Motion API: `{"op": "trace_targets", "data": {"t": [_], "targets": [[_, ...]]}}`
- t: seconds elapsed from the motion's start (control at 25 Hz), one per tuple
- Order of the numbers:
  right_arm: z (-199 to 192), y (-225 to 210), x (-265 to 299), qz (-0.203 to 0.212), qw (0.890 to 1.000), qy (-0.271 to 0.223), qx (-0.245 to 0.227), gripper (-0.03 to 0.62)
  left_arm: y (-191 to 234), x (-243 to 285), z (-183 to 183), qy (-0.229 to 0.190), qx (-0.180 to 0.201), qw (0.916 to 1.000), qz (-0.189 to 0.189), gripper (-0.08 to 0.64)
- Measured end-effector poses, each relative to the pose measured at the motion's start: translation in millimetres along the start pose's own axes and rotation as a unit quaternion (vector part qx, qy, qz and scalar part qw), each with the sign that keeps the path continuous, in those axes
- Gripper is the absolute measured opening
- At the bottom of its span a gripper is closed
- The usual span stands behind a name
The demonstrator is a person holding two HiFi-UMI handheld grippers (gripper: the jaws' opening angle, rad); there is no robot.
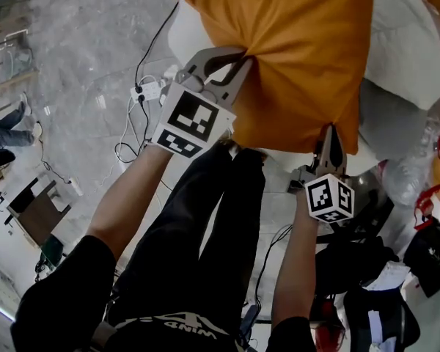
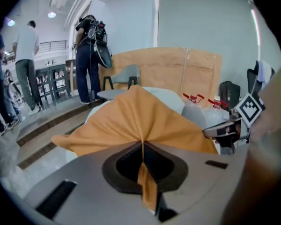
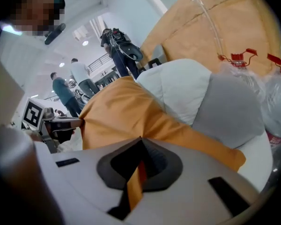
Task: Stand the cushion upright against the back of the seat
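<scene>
Left gripper (image 2: pixel 142 143) is clamped tight on a fold of the orange cushion (image 1: pixel 301 57), with a fabric tail poking back through the jaws. Right gripper (image 3: pixel 139 144) is the same: closed on a pinch of the same cover. No gap at either.

Cushion hangs between the two claws and stretches away from them, over the white seat (image 1: pixel 182 35). Left has its side edge, right has the near edge. Long axis runs roughly claw to claw.

Key relation: everything the cushion must lean on lies beyond it. White pillow (image 3: pixel 182 86) and grey pillow (image 3: pixel 232 109) sit directly behind, on the far side from both claws. Left claw looks slightly further in towards the seat than right, though that's my read from the head view only.

Can't see:
- far edge of the cushion, so I can't tell if it touches the seat or pillows
- actual seat back, masked by the pillows
- seat surface under the cushion

Bottles (image 3: pixel 277 95) with red caps crowd the right side, near the grey pillow. People (image 2: pixel 86 55) stand well off in the background.
</scene>
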State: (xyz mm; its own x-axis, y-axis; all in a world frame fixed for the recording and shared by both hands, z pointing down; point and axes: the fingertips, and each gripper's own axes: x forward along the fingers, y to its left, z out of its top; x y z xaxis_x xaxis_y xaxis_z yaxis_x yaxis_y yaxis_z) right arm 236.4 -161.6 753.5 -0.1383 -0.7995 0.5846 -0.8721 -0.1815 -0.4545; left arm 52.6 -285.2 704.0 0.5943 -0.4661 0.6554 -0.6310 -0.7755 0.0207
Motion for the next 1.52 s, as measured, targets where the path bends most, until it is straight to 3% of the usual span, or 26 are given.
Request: {"op": "trace_targets", "data": {"t": [0.16,0.4,0.64,0.92,1.0,1.12,1.2,1.24,1.36,1.52], "targets": [[9.9,3.6,0.3,-0.016,0.998,-0.045,0.034,0.021,6.0,6.6,38.7,-0.037,0.056,0.9977,-0.013,0.009],[8.8,-0.6,2.1,-0.058,0.988,-0.109,0.096,0.021,4.9,29.7,67.5,-0.053,0.138,0.9883,-0.037,0.009],[0.0,-10.0,21.2,-0.071,0.986,-0.115,0.097,0.021,3.9,59.0,78.9,-0.071,0.185,0.9791,-0.044,0.009],[-29.3,-29.8,49.5,-0.101,0.989,-0.064,0.091,0.021,10.5,82.4,42.7,-0.034,0.188,0.9807,-0.040,0.014],[-33.6,-30.6,54.0,-0.109,0.991,-0.043,0.056,0.023,9.8,84.0,37.2,-0.027,0.192,0.9803,-0.039,0.077],[-22.8,-11.9,59.8,-0.079,0.996,-0.030,0.000,0.037,5.3,82.4,39.9,-0.027,0.191,0.9806,-0.035,0.117],[-17.3,-1.5,64.1,-0.060,0.998,-0.023,-0.010,0.169,3.8,80.6,40.0,-0.028,0.175,0.9836,-0.033,0.133],[-15.4,1.6,64.8,-0.054,0.998,-0.020,-0.011,0.189,2.1,79.0,39.1,-0.028,0.162,0.9857,-0.036,0.148],[-10.0,9.7,63.0,-0.038,0.999,-0.020,-0.022,0.190,-5.6,73.6,33.5,-0.026,0.144,0.9880,-0.048,0.198],[-6.8,18.4,50.7,-0.020,0.999,-0.017,-0.044,0.190,-12.3,65.1,27.0,-0.024,0.133,0.9892,-0.058,0.207]]}}
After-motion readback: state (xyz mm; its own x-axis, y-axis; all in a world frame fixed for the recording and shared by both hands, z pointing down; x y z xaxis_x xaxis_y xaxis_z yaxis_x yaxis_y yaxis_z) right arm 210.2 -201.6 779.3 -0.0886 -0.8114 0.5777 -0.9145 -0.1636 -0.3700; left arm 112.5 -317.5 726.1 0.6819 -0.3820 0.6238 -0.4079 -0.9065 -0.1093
